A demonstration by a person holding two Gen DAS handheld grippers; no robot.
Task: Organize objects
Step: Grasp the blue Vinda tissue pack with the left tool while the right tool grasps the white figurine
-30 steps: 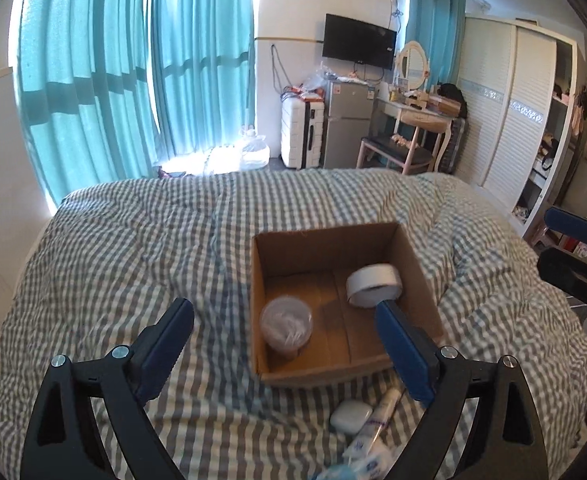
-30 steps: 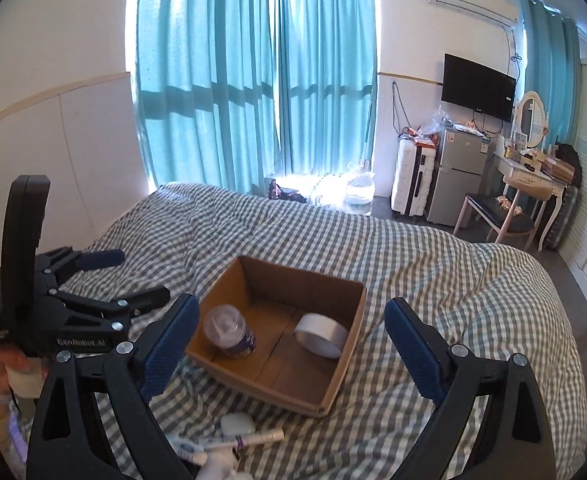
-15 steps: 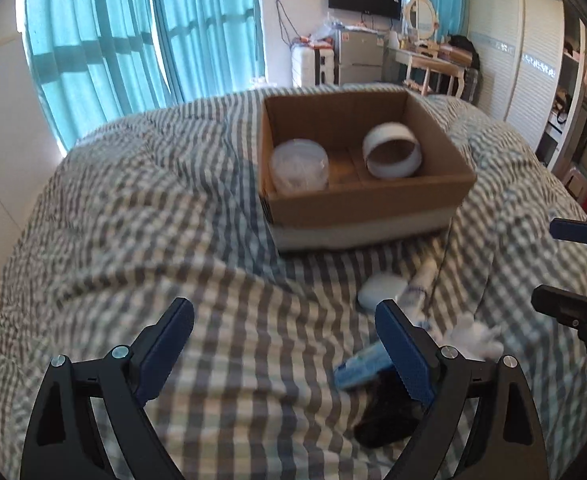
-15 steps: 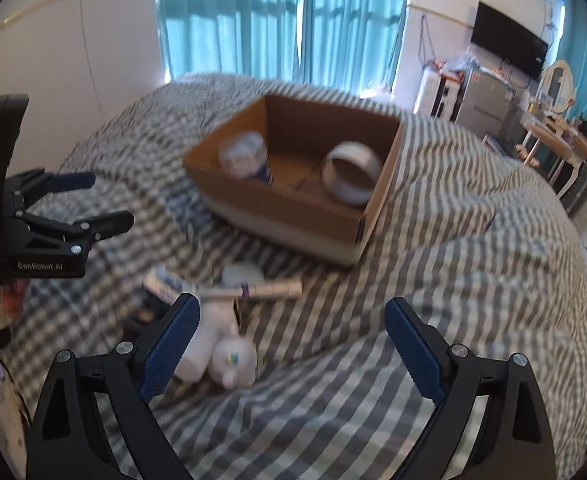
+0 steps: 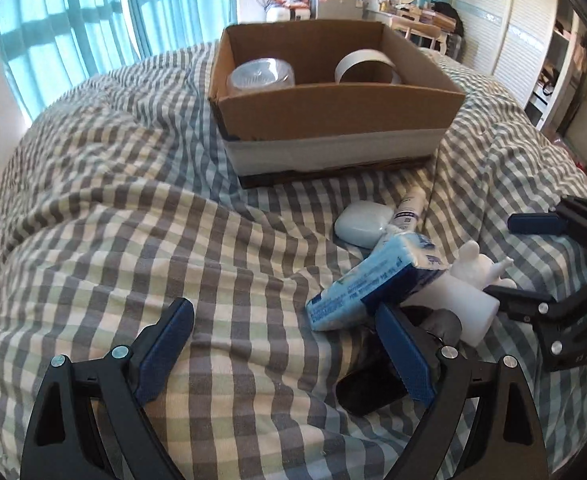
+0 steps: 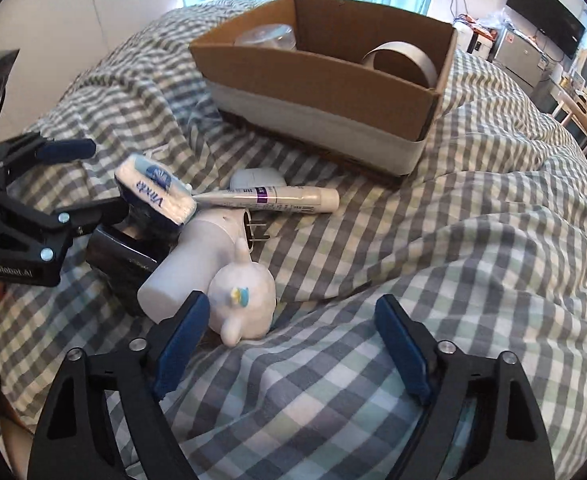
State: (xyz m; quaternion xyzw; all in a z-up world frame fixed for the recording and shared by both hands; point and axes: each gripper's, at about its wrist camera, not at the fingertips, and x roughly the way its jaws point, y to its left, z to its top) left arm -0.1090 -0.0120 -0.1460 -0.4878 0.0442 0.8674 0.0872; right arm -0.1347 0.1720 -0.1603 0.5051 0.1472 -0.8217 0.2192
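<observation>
A cardboard box sits on the checked bed and holds a clear plastic jar and a roll of tape. In front of it lies a pile: a blue tissue pack, a white case, a white tube, a white cartoon-shaped plug device and a black object. My left gripper is open and empty, low over the bed left of the pile. My right gripper is open and empty, its left finger beside the white device.
The checked duvet is rumpled with folds around the pile. Teal curtains, a wardrobe and a dressing table stand beyond the bed. The bed slopes away to the right in the right wrist view.
Both grippers have dropped lower and moved in toward the pile in front of the box. Both stay open and empty.
</observation>
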